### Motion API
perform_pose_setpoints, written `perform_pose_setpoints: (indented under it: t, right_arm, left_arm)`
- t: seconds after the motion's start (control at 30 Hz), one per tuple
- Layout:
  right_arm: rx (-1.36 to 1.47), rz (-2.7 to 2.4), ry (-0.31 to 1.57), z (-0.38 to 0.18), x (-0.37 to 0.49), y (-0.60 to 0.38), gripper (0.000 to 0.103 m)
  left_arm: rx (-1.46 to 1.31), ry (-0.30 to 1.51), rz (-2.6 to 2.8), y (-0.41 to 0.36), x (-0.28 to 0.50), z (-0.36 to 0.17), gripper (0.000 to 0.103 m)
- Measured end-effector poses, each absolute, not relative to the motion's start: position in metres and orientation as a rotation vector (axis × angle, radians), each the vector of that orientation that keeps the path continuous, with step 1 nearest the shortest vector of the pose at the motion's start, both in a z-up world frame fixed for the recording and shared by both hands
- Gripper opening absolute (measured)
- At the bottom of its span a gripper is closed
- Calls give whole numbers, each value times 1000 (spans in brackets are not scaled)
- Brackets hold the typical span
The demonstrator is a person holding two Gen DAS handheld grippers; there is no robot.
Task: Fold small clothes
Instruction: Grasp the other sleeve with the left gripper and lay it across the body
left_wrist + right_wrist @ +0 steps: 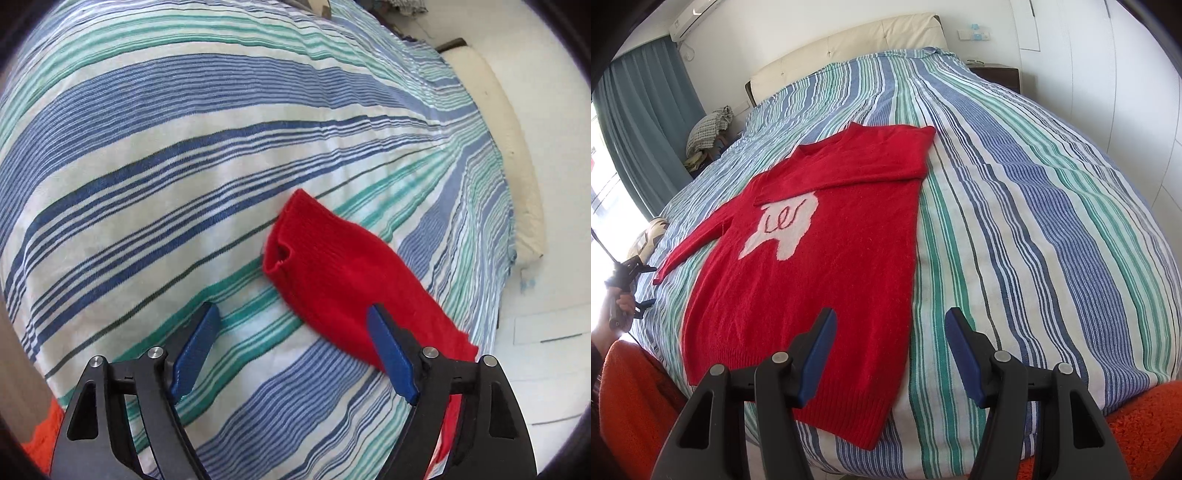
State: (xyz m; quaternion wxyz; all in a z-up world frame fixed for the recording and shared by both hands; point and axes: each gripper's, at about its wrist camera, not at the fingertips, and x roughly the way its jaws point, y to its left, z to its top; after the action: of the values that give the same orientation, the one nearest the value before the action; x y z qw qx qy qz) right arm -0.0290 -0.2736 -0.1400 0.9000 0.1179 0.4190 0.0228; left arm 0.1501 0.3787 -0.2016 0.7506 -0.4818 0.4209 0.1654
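A small red knitted sweater (827, 258) with a white patch on its chest lies flat on the striped bed. Its right sleeve is folded across the chest; its left sleeve (690, 247) lies stretched out to the left. My right gripper (890, 354) is open and empty, just above the sweater's hem at the near edge. My left gripper (291, 354) is open and empty, hovering over the left sleeve's cuff end (332, 273), which reaches under its right finger. The left gripper also shows in the right wrist view (628, 288), held in a hand at the far left.
The striped bedcover (1034, 221) spans the whole bed. A cream headboard (849, 40) is at the far end, with a pile of clothes (709, 125) at the far left. An orange blanket (631, 398) lies along the near edge. A white floor (546, 332) lies beside the bed.
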Motion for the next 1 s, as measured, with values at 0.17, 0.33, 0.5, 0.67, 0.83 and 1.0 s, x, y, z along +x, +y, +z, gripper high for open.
perform_pose_setpoints:
  t: [0.17, 0.33, 0.5, 0.67, 0.83, 1.0]
  right_arm:
    - [246, 50, 874, -142, -27, -274, 61]
    - [282, 62, 869, -143, -26, -279, 61]
    - [318, 80, 874, -145, -22, -283, 61]
    - [349, 82, 865, -144, -25, -288, 61]
    - [387, 67, 865, -144, -27, -297, 61]
    - [420, 68, 855, -144, -29, -304, 61]
  left_arm:
    - [-1027, 883, 348, 379, 168, -197, 3]
    - [-712, 817, 276, 326, 208, -107, 2]
    - [-374, 718, -7, 180, 267, 5, 2]
    - [-176, 667, -300, 9, 303, 43, 2]
    - [-29, 823, -451, -116, 317, -16, 37]
    - [-57, 923, -451, -89, 272, -83, 60]
